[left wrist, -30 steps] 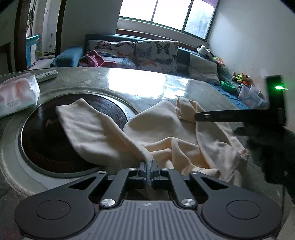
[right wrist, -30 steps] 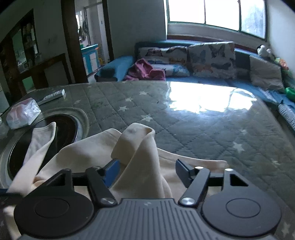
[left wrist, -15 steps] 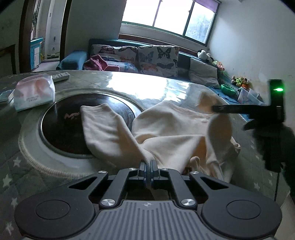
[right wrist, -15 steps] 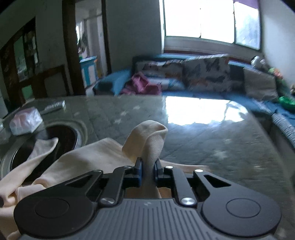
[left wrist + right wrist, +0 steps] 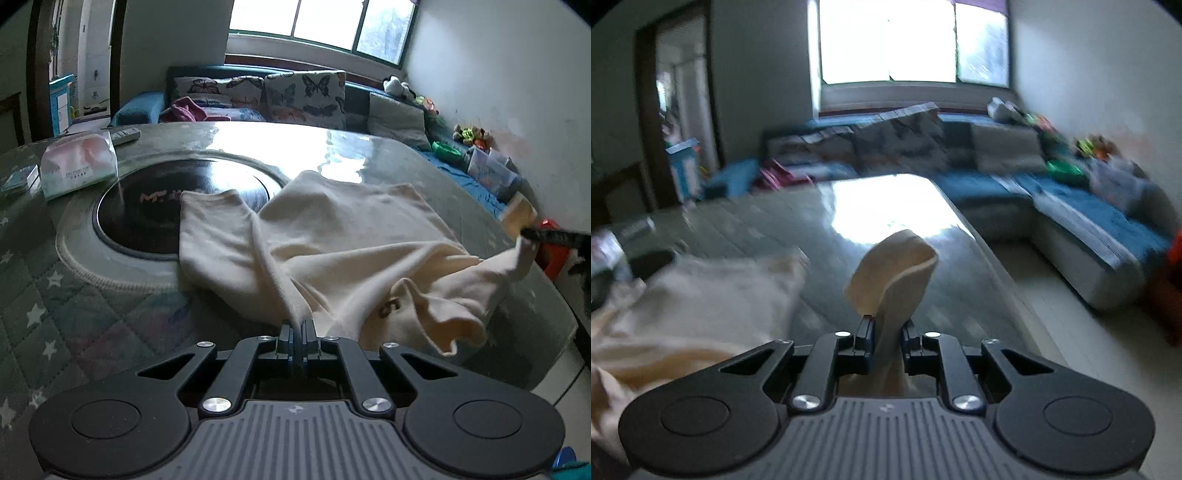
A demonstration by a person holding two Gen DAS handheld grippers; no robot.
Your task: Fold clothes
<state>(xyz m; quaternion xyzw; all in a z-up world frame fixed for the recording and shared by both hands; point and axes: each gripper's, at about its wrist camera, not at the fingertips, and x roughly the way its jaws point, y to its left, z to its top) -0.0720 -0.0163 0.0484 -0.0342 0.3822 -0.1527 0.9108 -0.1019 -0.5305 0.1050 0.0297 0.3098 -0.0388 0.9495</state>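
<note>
light: all daylight from the window [image 5: 321, 31], blown out white
glare: big patch on the tabletop [image 5: 280, 147] far edge
blur: right wrist view smeared
edges: fisheye bending, dark corners

— Right gripper [image 5: 888, 332] a second ago wide apart around the cream garment's [image 5: 332, 240] raised fold; now pinching that fold, jaws easing slightly apart yet pads pressing cloth on both sides.

— And in the left wrist view?

— Right gripper [image 5: 532, 234] gone from about 2 o'clock, above the cloth, out to 3 o'clock at the frame edge, dragging a corner of the garment with it. Cloth stretched wide toward 3 o'clock instead of bunched. Sleeve drawn nearer, off most of the dark round inset [image 5: 155, 206]. Tissue pack [image 5: 77, 166] shifted inward from the 9 o'clock edge toward 10.
</note>
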